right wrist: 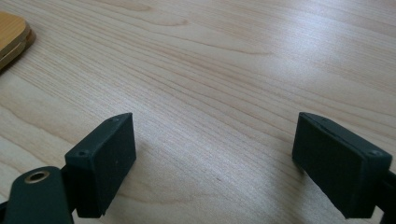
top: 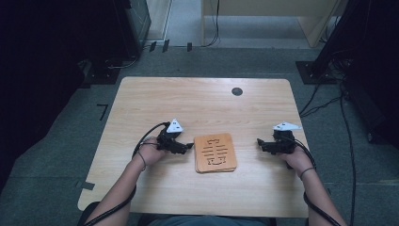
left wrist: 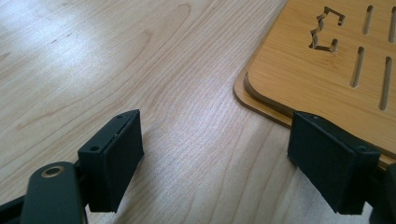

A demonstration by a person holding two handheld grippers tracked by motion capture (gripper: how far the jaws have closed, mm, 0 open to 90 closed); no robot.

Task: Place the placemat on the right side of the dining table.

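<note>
A stack of two slotted wooden boards [top: 215, 152] lies flat near the middle of the table. My left gripper [top: 188, 146] rests just left of the stack, jaws wide apart and pointing at it. In the left gripper view the boards [left wrist: 327, 60] fill the upper right, and the right jaw overlaps their near corner; nothing sits between the pads [left wrist: 116, 158]. My right gripper [top: 259, 142] is to the right of the stack, a short gap away, open too. The right gripper view shows bare tabletop between its pads [right wrist: 109, 158] and a corner of the boards [right wrist: 14, 37] at upper left.
The light wood table [top: 202, 103] has a round dark grommet [top: 237, 91] near its far edge. Cables trail from both grippers past the person's forearms. Dark stands and cables crowd the floor on both sides, and a pale wooden cabinet [top: 263, 14] stands beyond the table.
</note>
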